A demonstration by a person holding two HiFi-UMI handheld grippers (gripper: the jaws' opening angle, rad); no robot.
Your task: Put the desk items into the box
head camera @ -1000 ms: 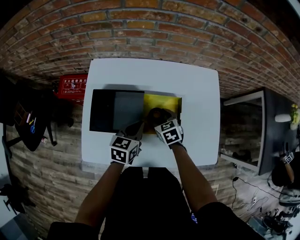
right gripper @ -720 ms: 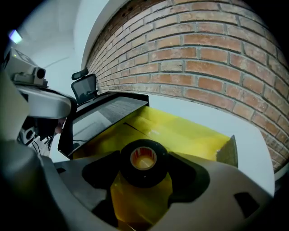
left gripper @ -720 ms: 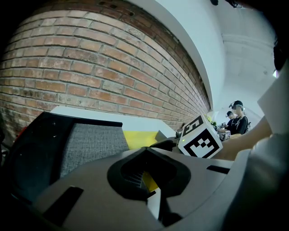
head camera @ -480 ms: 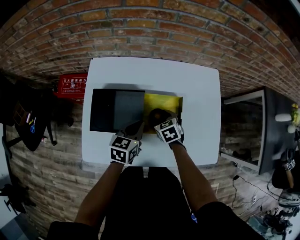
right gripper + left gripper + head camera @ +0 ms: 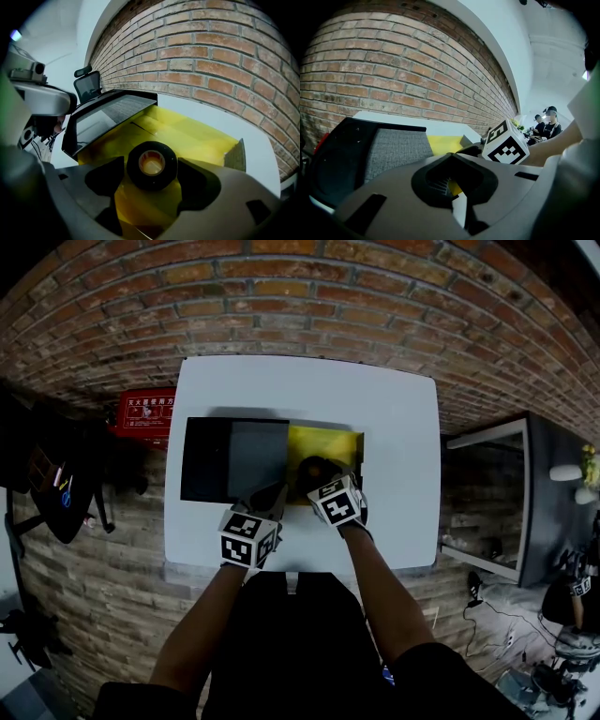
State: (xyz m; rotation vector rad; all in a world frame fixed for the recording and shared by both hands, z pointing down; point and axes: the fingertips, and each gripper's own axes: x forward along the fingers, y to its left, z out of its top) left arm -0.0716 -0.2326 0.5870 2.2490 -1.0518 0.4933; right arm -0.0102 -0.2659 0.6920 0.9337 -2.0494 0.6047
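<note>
Brick-backed white surface (image 5: 403,427): tape roll (image 5: 152,165) is pinched by right gripper (image 5: 152,169) over box (image 5: 328,442) for dropping; left gripper (image 5: 451,159), at 8 o'clock, is closed and idle.

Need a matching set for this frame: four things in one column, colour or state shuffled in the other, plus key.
Things:
1. tape roll
2. box interior
3. lid lining
4. table

Colour or state:
A. white
B. held between the jaws of the right gripper
C. grey
D. yellow

Pairs: 1-B, 2-D, 3-C, 4-A
</note>
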